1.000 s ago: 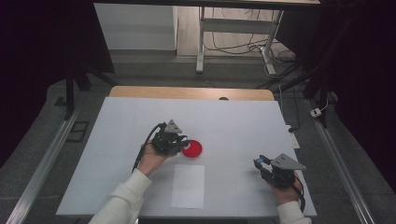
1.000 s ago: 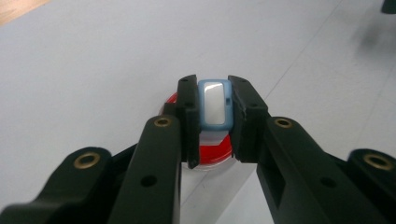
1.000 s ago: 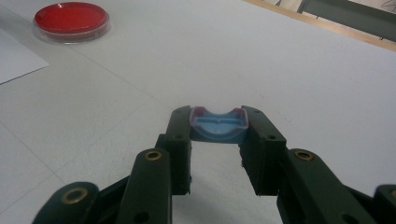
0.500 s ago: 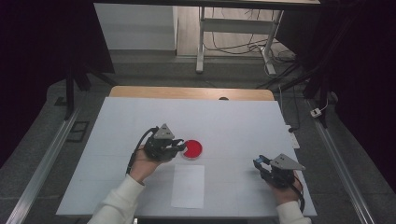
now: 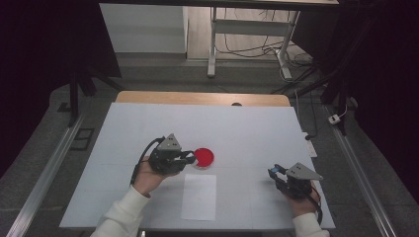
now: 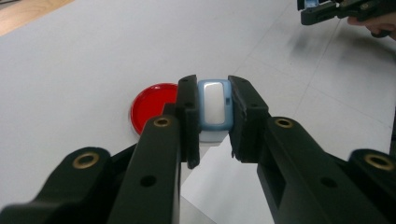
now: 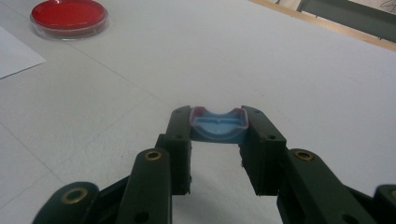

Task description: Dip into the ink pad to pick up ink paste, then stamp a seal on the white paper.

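Blue-and-white cases sit in both claws, one in each. From the high view, the left gripper (image 5: pixel 190 159) hovers near the middle of the white table (image 5: pixel 247 128), its tips just beside a red dish (image 5: pixel 203 157) that lies flat on the surface. A sheet of paper (image 5: pixel 199 196) lies on the table just in front of the dish, toward the person. The right gripper (image 5: pixel 275 174) is well apart, near the table's right front edge, with something blue at its tips.

In the left gripper view, the two black jaws pinch a small rounded case (image 6: pixel 213 105), light blue around the rim with a white face, held upright between the pads. The red dish (image 6: pixel 152 106) lies on the table behind the left jaw, partly hidden by it. A corner of the paper (image 6: pixel 205 184) shows below the jaws. The other gripper (image 6: pixel 324 11) shows at the top right corner, with a hand behind it.

In the right gripper view, the jaws clamp a blue piece (image 7: pixel 217 127) with a reddish rim, its hollow side facing the camera. The red dish (image 7: pixel 69 17) sits far off at the upper left, and the paper's edge (image 7: pixel 16 55) shows below it.
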